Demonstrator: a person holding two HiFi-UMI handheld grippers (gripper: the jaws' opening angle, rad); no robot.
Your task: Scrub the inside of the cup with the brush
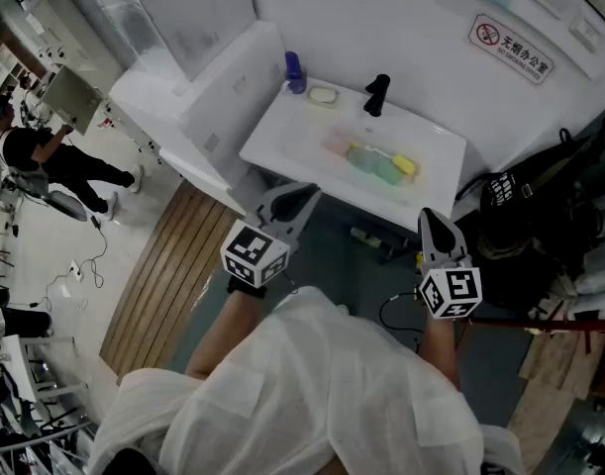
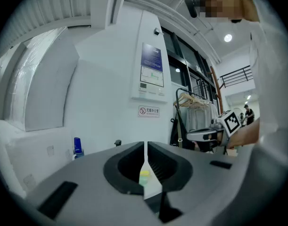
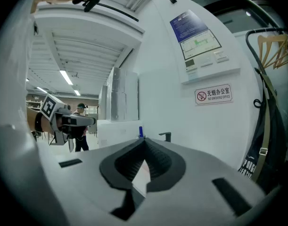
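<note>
Task status: not begun.
Left gripper (image 1: 304, 192), right gripper (image 1: 430, 224): jaws pressed together, empty, at mid-frame short of the sink (image 1: 302, 127).
Cup (image 1: 369, 162): probably the greenish shape in the basin, upper centre, with the brush (image 1: 405, 165) perhaps the yellow piece beside it.
Remaining: pick-up, scrubbing.

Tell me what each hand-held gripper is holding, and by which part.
Nothing. The left hand-held gripper and right hand-held gripper are both shut and empty.
</note>
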